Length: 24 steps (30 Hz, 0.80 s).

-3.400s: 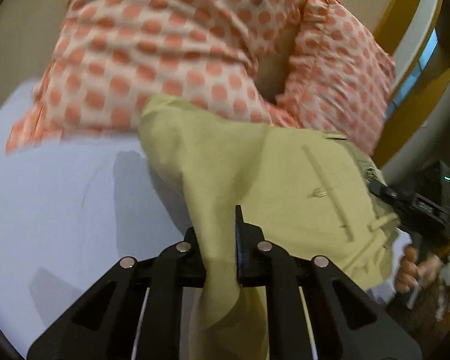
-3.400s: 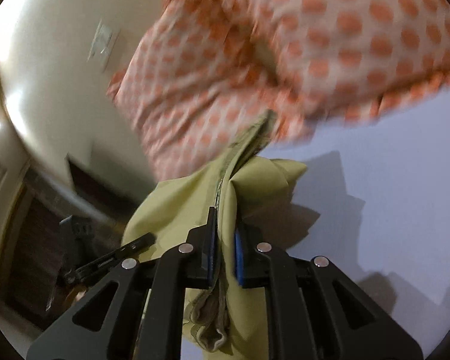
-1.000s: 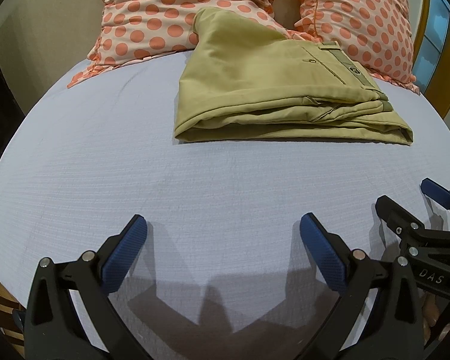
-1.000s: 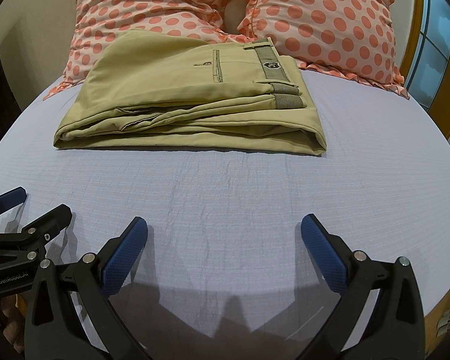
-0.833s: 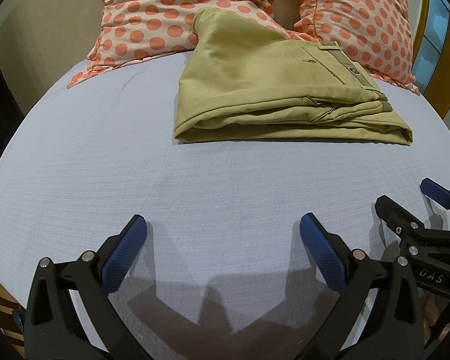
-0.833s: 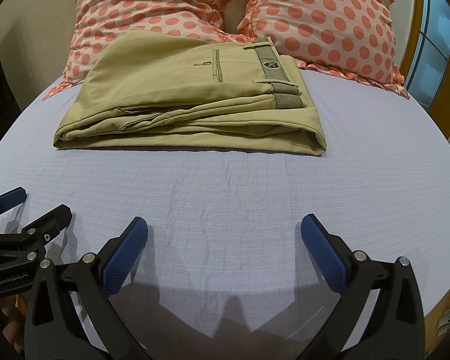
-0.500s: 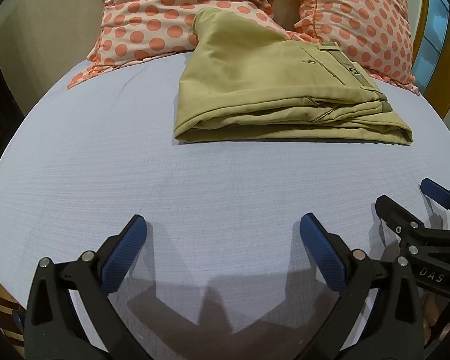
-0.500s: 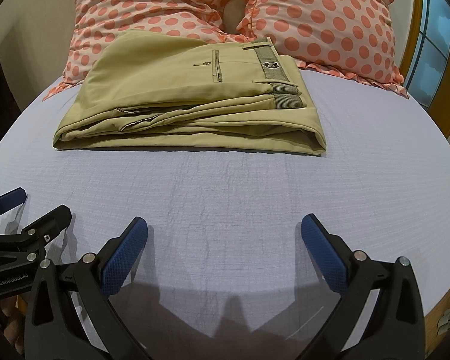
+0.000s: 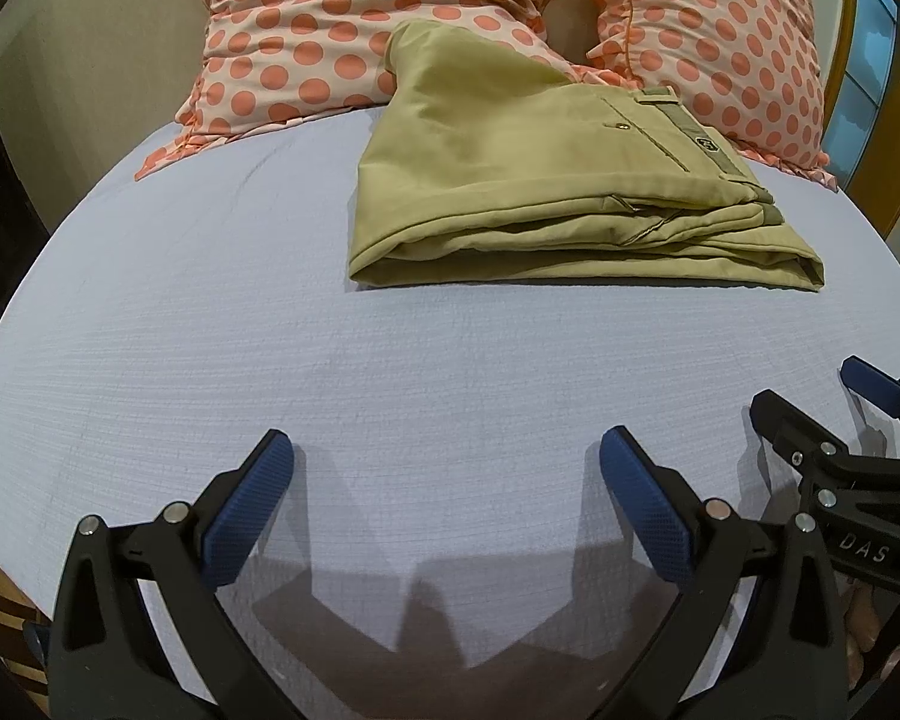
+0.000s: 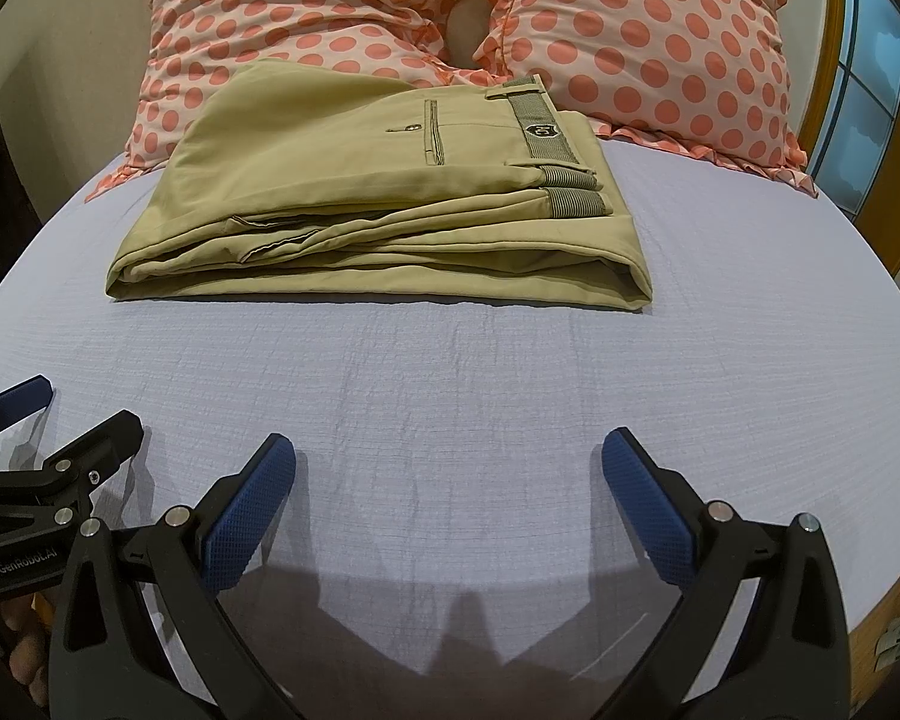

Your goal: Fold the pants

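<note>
Nothing's budged in the last second: pants [image 9: 546,180] sit folded against the pillows [image 10: 630,30], both the left gripper [image 9: 444,480] and right gripper [image 10: 450,474] spread wide, empty, well back. Looks done; I'd just leave it.

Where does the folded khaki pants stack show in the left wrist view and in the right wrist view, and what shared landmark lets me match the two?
Left wrist view: folded khaki pants upper right of centre on the light blue bedsheet.
Right wrist view: pants upper centre, slightly left.
Shared landmark: the dark waistband badge on the pants, before the orange polka-dot pillows.
</note>
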Each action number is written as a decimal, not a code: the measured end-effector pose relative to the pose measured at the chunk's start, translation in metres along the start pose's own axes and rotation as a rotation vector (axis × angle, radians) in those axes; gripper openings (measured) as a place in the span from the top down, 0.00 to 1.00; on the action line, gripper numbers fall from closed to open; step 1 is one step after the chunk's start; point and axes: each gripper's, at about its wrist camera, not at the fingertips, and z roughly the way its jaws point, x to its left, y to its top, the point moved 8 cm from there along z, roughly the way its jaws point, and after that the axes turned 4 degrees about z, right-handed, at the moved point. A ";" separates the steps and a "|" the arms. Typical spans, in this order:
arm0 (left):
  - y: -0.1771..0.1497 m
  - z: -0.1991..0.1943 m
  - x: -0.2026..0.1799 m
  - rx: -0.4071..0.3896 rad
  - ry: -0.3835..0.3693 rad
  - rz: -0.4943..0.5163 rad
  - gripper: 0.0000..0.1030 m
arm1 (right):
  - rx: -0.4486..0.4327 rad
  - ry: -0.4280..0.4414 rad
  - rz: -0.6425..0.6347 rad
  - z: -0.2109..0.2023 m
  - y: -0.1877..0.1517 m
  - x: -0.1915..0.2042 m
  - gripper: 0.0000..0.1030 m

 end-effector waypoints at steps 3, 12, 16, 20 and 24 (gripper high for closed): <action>0.000 0.000 0.000 -0.002 0.000 0.001 0.02 | 0.000 0.000 0.000 0.000 0.000 0.000 0.01; 0.000 0.000 0.001 -0.008 -0.001 0.002 0.02 | 0.000 0.000 0.000 0.000 0.000 0.000 0.01; 0.000 0.000 0.000 -0.005 -0.001 0.002 0.02 | 0.000 0.001 -0.001 0.000 0.000 0.000 0.01; 0.000 0.000 0.001 -0.007 -0.001 0.003 0.02 | -0.001 0.000 -0.001 0.000 0.000 -0.001 0.01; 0.000 0.000 0.001 -0.006 -0.001 0.003 0.02 | 0.000 0.001 -0.001 0.000 0.000 0.000 0.01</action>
